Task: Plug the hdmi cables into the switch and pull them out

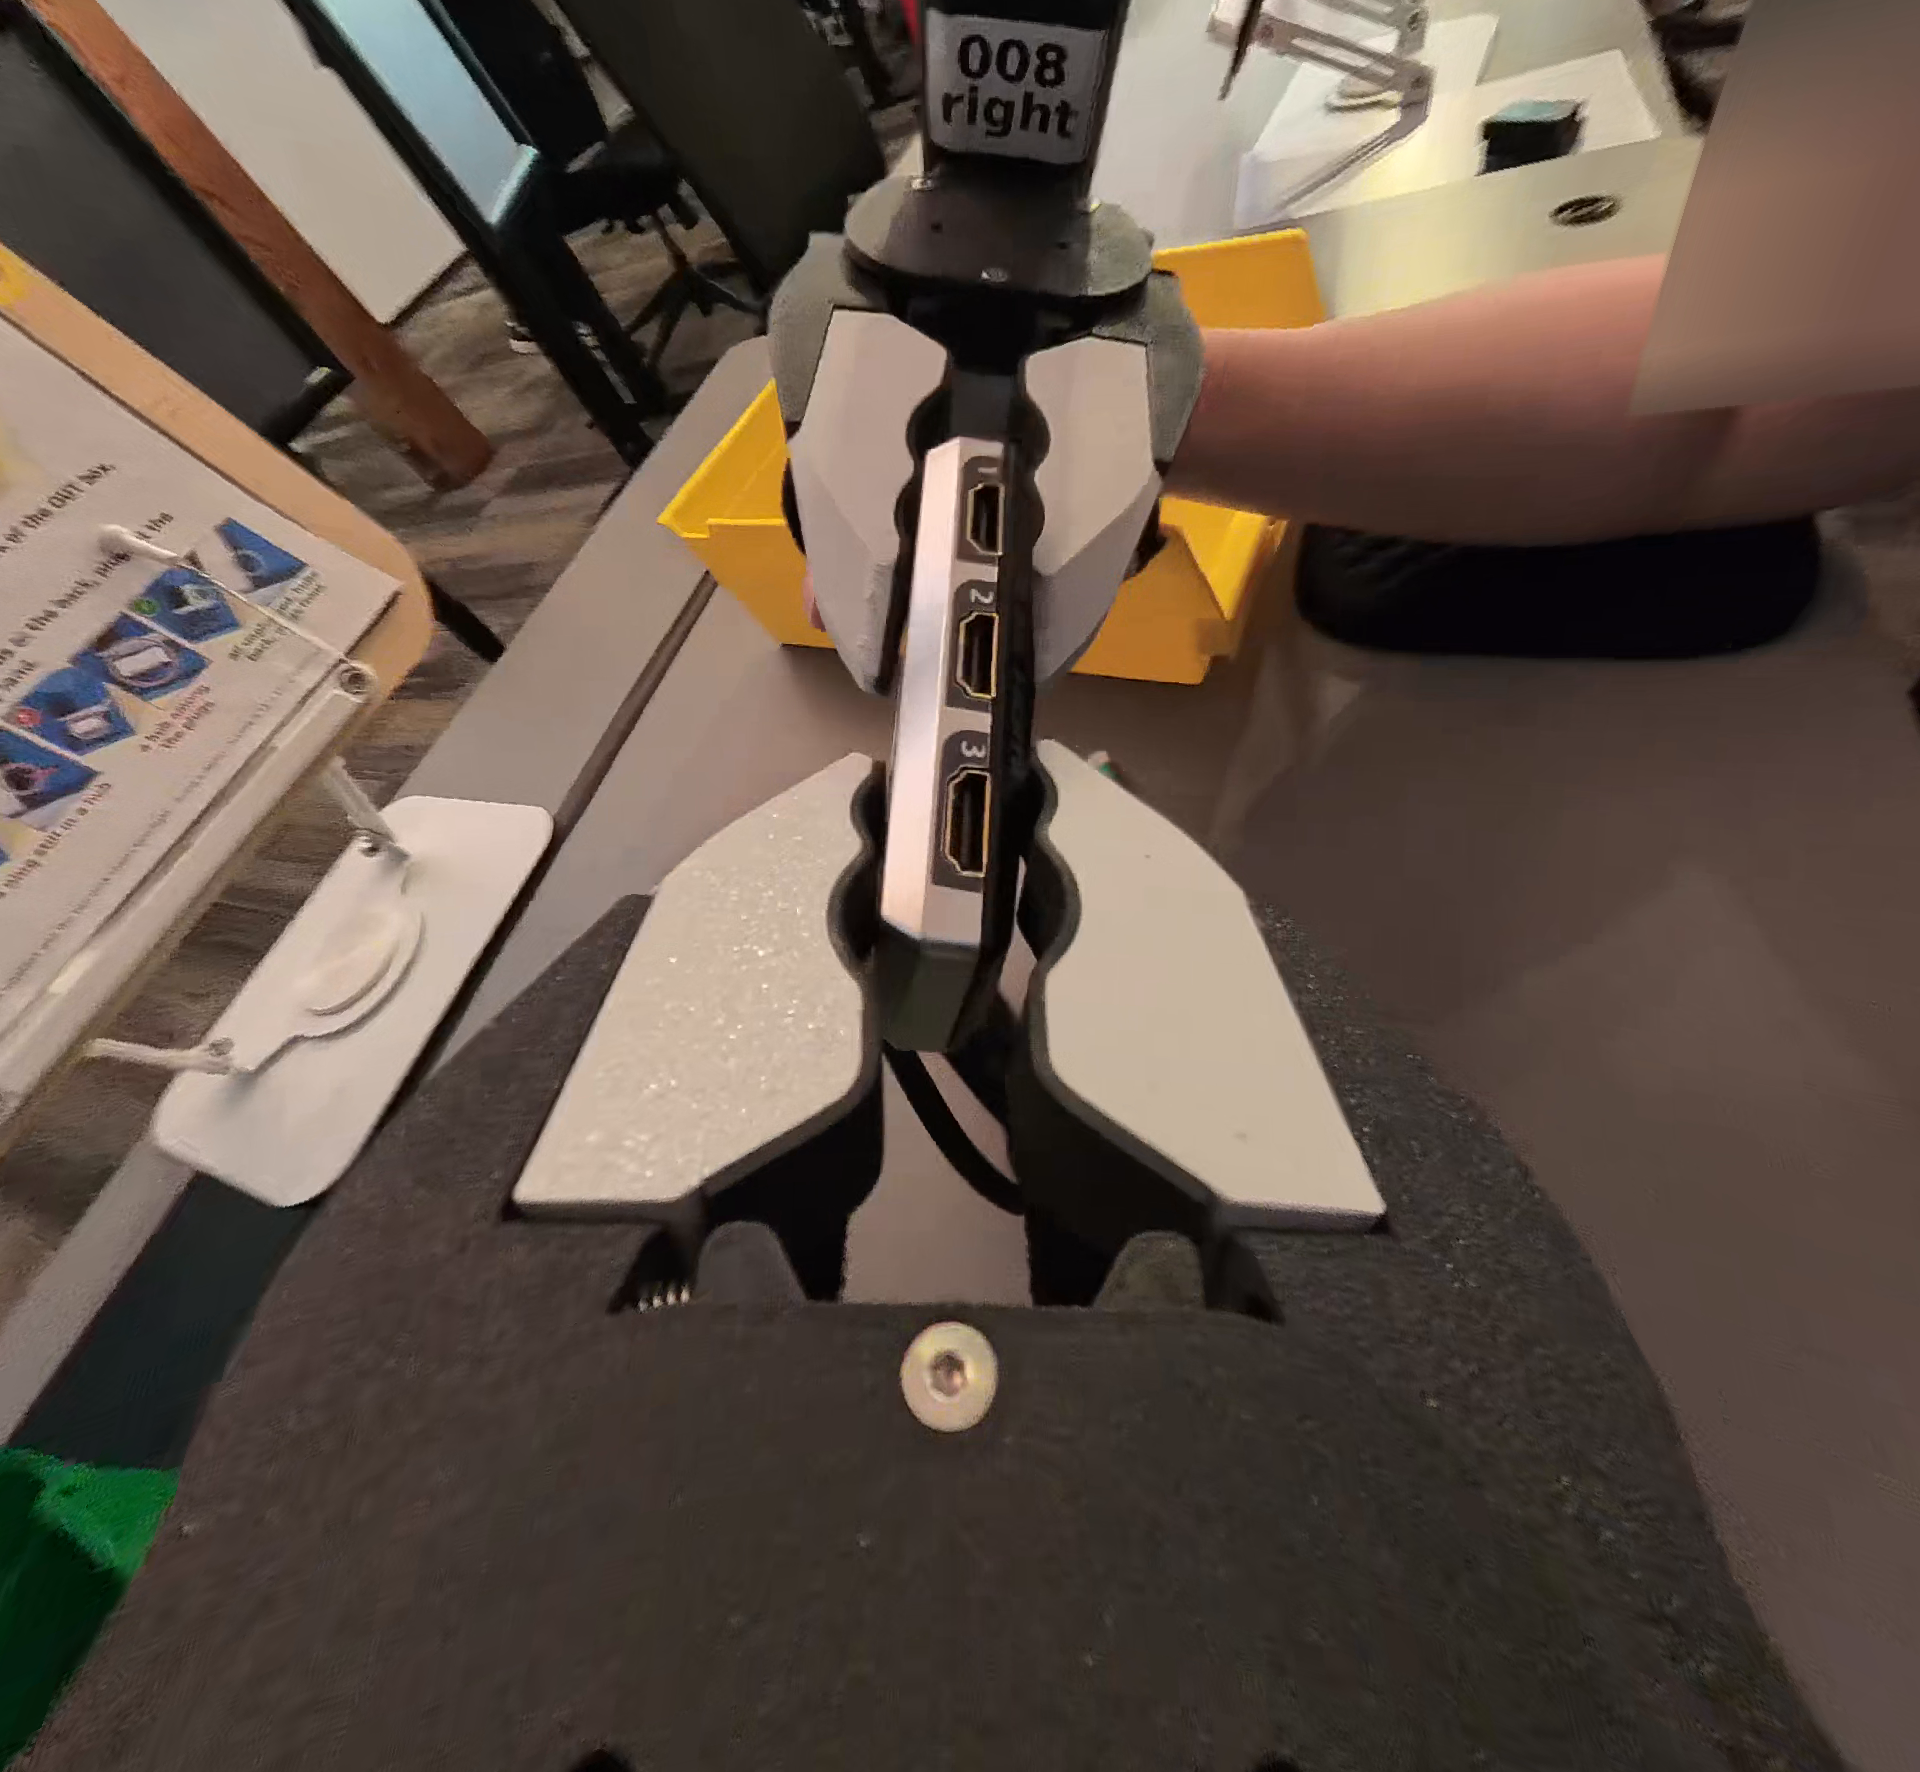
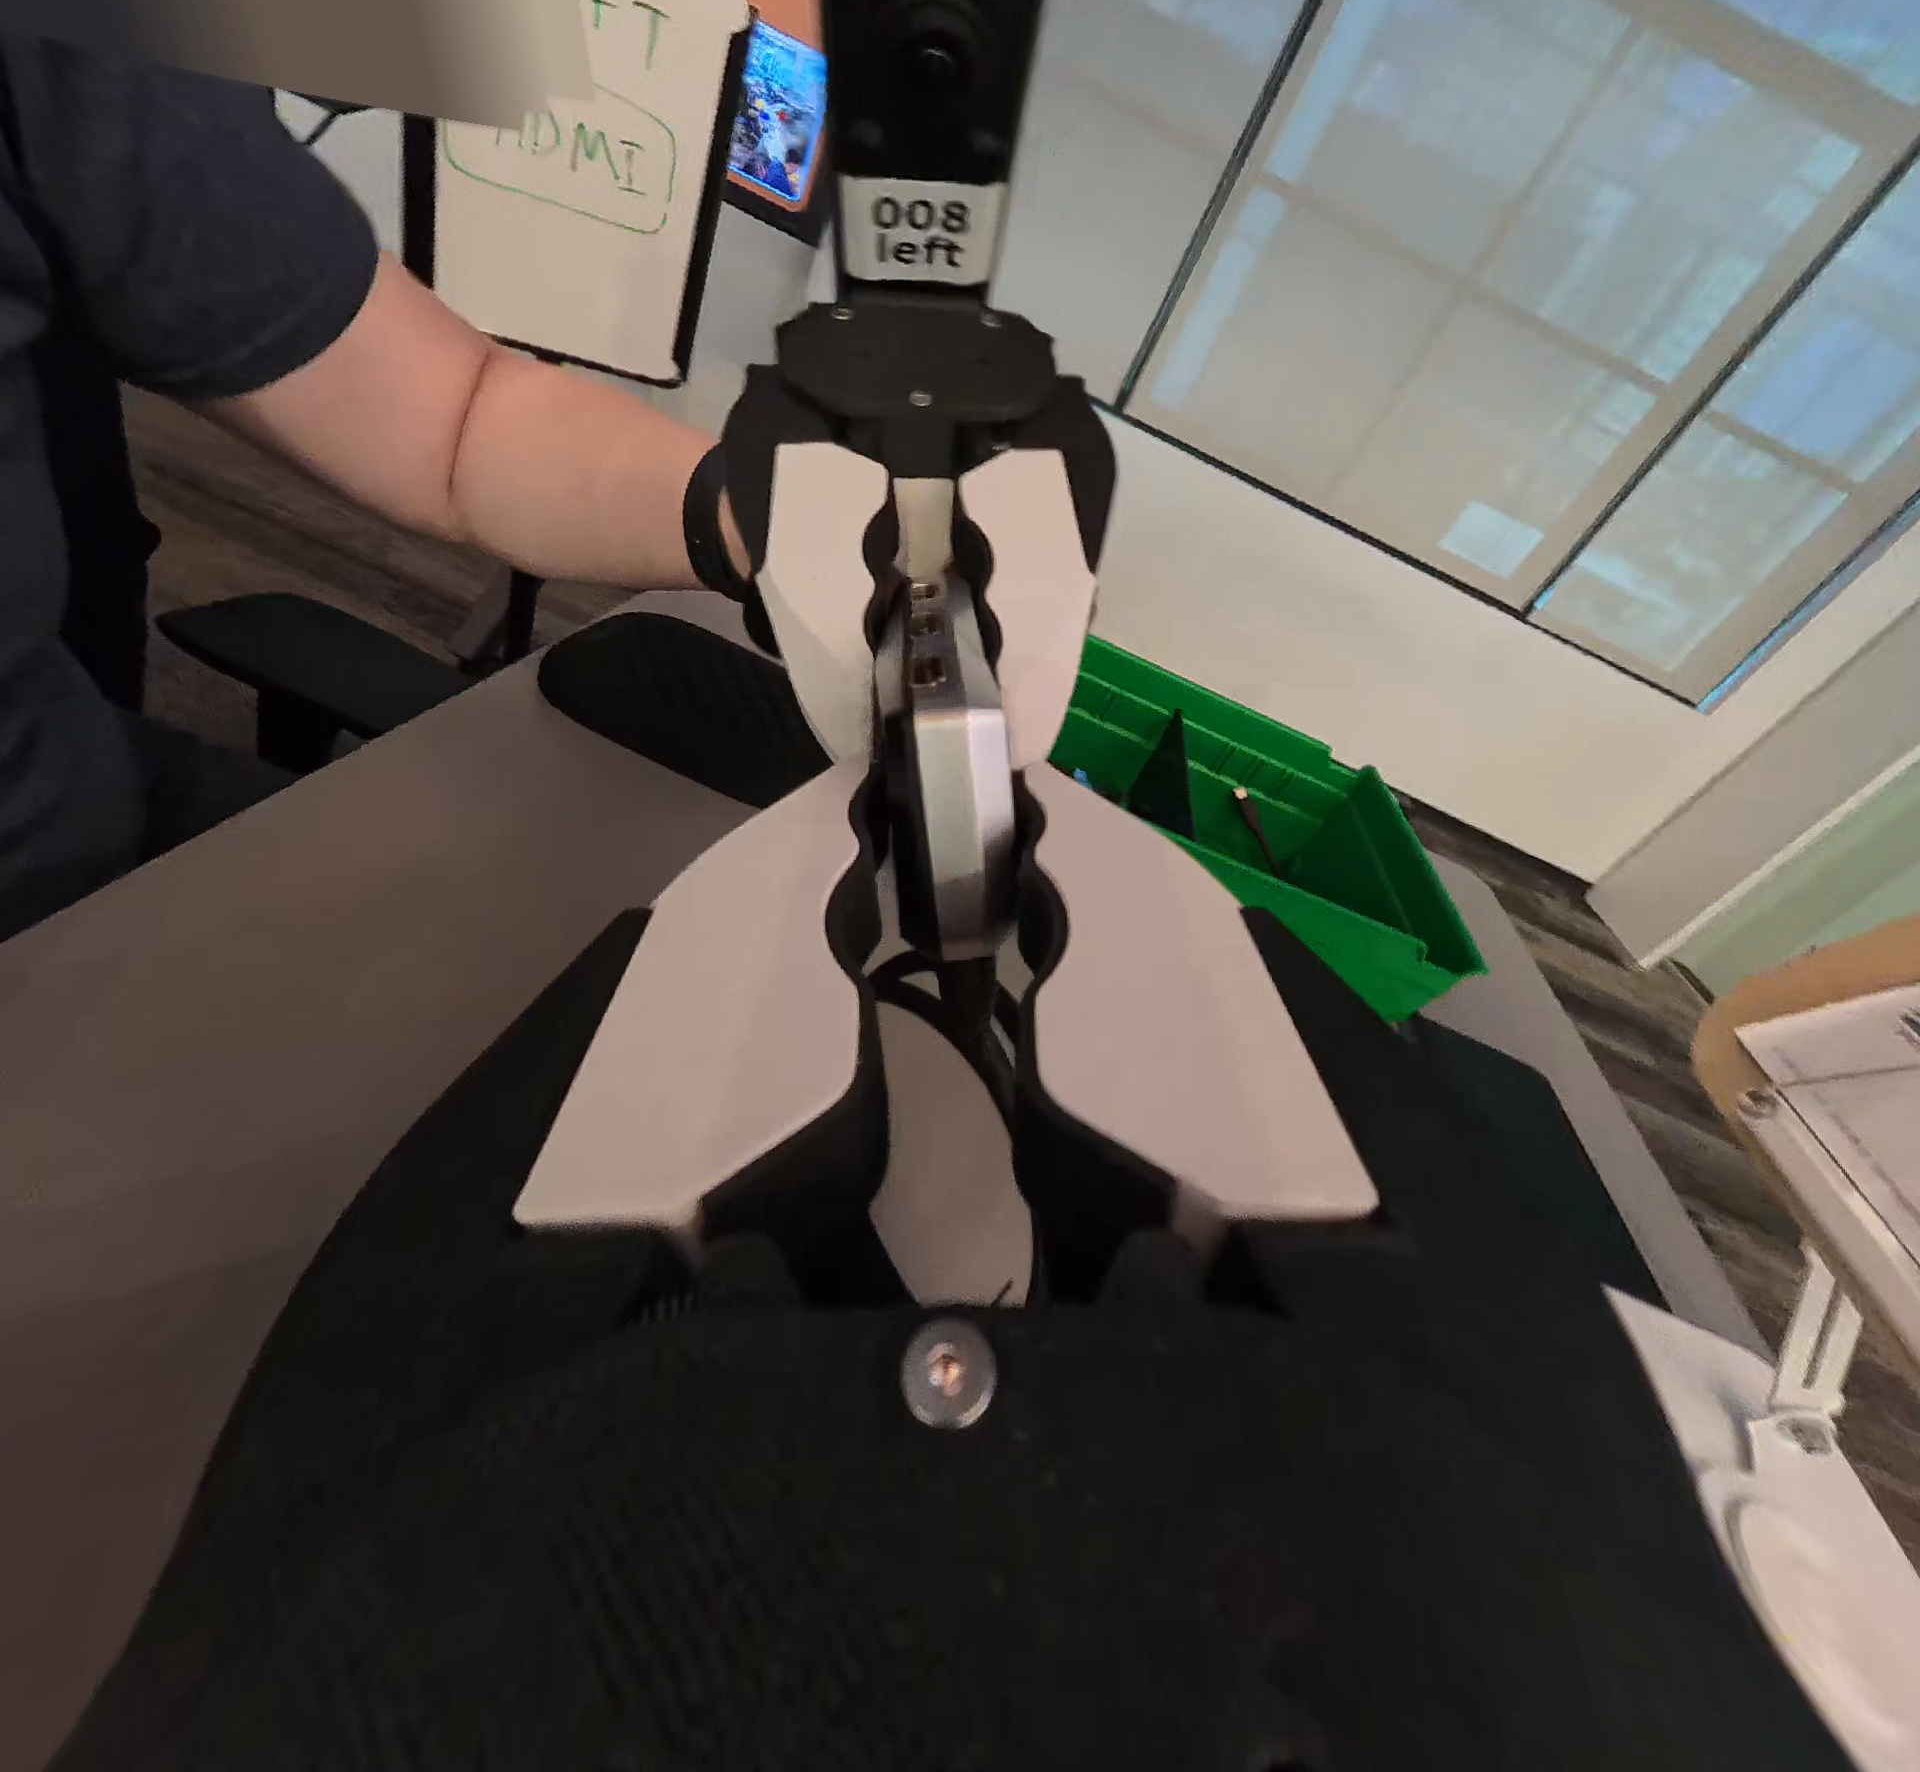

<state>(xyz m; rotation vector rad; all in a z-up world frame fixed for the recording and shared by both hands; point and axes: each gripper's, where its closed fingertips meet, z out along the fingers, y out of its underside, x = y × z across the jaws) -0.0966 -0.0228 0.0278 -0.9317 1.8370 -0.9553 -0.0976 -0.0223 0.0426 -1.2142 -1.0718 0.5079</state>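
A silver HDMI switch [image 1: 920, 735] is held in the air between both grippers, over the grey table [image 1: 1507, 891]. Its three ports [image 1: 977, 662] face the left wrist camera, and all three are empty. My left gripper [image 1: 956, 772] is shut on the near end of the switch. My right gripper [image 1: 961, 662] faces it and is shut on the far end. A black cable [image 1: 961, 1140] leaves the switch's near end and runs down between my left fingers. In the right wrist view my right gripper [image 2: 940, 787] clamps the switch [image 2: 961, 818], with the left gripper [image 2: 935, 725] opposite.
A yellow bin [image 1: 1226, 610] stands on the table behind the right gripper. A green bin [image 2: 1288, 829] stands behind the left one. A printed instruction sheet on a stand [image 1: 156, 673], with a white base plate [image 1: 343, 984], is at the table's left edge. The person's forearm [image 1: 1455, 434] reaches in from the right. The tips of both grippers are at nearly the same place.
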